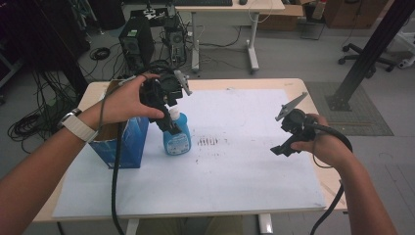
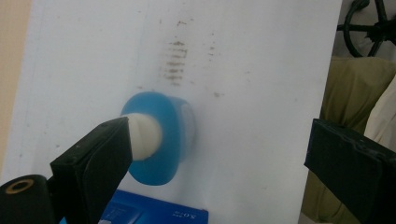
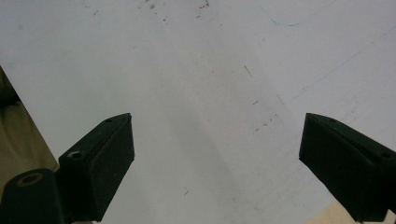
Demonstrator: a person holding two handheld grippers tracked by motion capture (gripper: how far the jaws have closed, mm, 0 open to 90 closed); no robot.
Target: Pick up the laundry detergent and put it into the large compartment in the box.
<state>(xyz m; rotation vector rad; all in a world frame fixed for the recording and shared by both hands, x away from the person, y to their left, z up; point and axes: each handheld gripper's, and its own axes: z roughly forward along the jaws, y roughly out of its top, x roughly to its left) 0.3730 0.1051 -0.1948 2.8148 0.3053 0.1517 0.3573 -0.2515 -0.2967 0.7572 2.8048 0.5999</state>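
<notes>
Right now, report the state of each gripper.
Left gripper: open, fingers wide above the blue bottle, one beside its white cap.
Right gripper: open, holding nothing, over the white sheet.

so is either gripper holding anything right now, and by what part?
Nothing is held. The left gripper is open above the blue bottle, one jaw beside its white cap, the other well clear. The right gripper is open over the white sheet.

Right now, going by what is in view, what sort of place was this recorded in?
Probably a lab or workshop-style office: a computer tower and loose cables on the floor, a desk with a keyboard behind, and a rolling chair base.
</notes>
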